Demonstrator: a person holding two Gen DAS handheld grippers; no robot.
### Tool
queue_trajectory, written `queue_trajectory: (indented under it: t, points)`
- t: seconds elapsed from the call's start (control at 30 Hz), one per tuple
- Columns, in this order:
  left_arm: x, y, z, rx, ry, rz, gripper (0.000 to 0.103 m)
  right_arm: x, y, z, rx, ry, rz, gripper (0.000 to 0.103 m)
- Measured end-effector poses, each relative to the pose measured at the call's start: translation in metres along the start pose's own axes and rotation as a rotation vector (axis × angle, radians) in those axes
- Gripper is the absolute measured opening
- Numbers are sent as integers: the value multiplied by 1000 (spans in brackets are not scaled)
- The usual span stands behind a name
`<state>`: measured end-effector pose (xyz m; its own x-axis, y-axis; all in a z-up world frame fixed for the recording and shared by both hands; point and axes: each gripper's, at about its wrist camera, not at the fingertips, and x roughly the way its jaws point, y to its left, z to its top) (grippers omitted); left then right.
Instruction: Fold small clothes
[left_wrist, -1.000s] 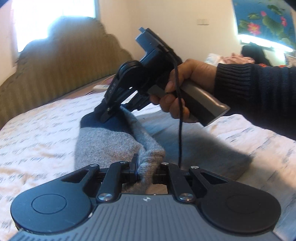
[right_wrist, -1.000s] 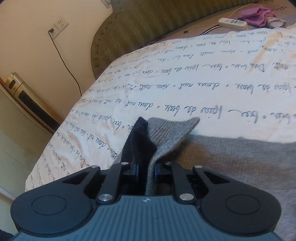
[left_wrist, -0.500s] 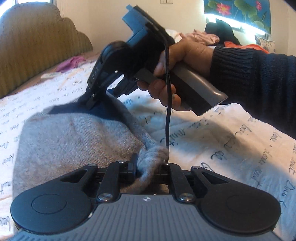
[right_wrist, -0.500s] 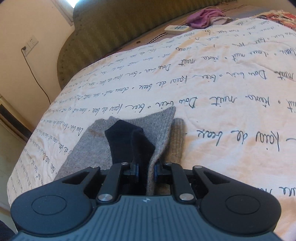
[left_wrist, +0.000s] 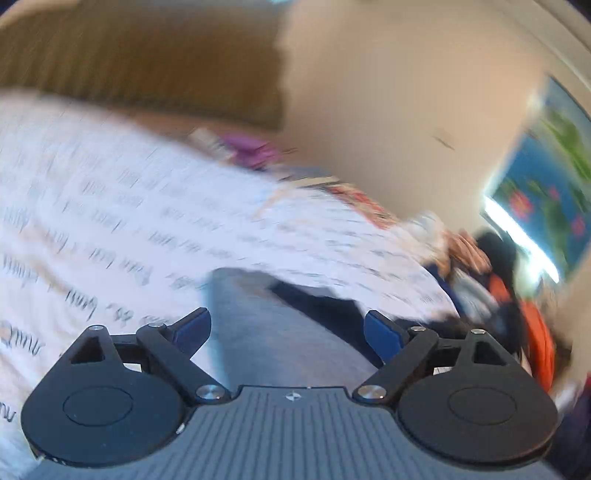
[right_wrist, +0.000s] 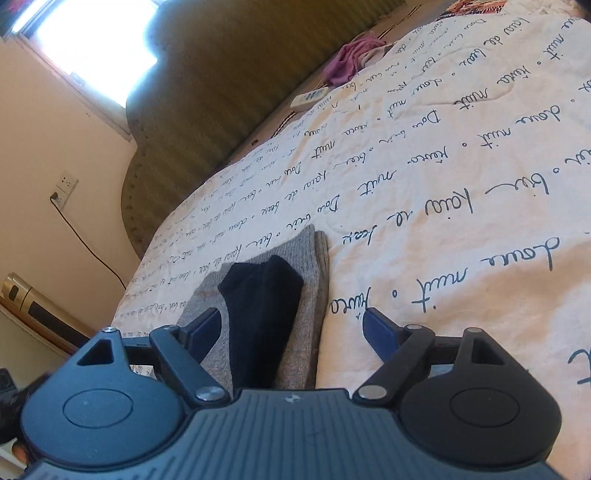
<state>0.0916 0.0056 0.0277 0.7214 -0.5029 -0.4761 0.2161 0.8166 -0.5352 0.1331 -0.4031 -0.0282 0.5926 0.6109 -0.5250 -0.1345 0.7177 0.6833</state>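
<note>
Left wrist view was smeared with motion blur. The left claw (left_wrist: 287, 330) had its jaws opening, wide apart, with the grey knit garment (left_wrist: 266, 332) lying between them on the bed sheet (left_wrist: 110, 221) but not pressed by either pad. A dark patch sat at the garment's far side; the blur hid what it was.

Right wrist view was sharp. The right claw (right_wrist: 291, 326) also had its jaws opening, standing clear of the cloth. The grey knit garment (right_wrist: 310, 280) lay flat near the claw on the script-printed bed sheet (right_wrist: 461, 221), folded into a neat layered rectangle with a dark navy part (right_wrist: 262, 306) on top.

This looked like the release after a fold. The next move probably called for smoothing the stack or making another fold, regripping an edge squarely so the layers stayed aligned.
</note>
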Motion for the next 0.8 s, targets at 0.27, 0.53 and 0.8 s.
queue_trajectory:
  t: [0.27,0.53,0.8]
  points:
    - [105,53,12,-265,271,-88,84,51,5,6,7,81,30,84]
    - [130,34,12,-134,304,3,22,61,25,-9,-59,102,-1,20]
    - [79,51,54,-107,221,17,20,72,89,-6,-100,59,115,19]
